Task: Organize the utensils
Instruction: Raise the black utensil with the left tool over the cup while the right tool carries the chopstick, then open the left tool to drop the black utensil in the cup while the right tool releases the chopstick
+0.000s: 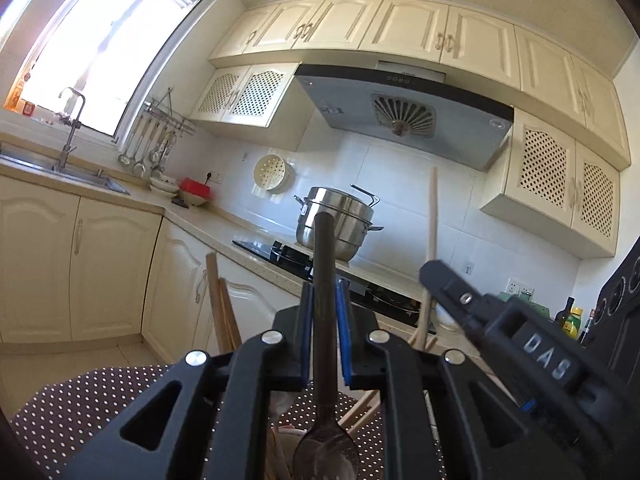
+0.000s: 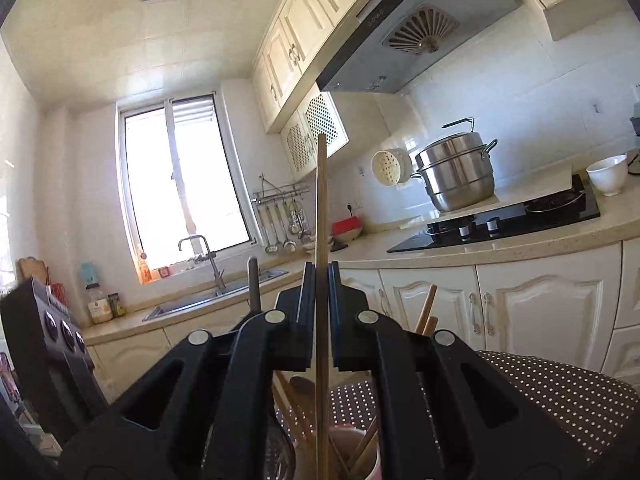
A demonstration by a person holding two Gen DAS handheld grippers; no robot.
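L tool [image 1: 324,304] clamped on dark spoon [image 1: 323,360], handle pointing fwd/up, bowl end back near cam. R tool [image 2: 321,280] pinched tight on a thin wooden chopstick [image 2: 321,208], upright, w/ its lower end by the cup [image 2: 352,456] of other wooden utensils below. Both held above polka-dot bench [image 2: 560,392]. Steel pot [image 2: 456,176] on stove behind.

Dark brown spoon [image 1: 323,320] between blue pads [image 1: 343,320] of the black left tool [image 1: 324,300]. Pale wooden chopstick [image 2: 321,240] in the black right tool [image 2: 321,280]. Brown cloth [image 2: 560,392] with white polka dots. Cream cabinets [image 1: 404,28], grey hood [image 1: 400,112], shiny steel pot [image 2: 456,176], red box [image 1: 195,188].
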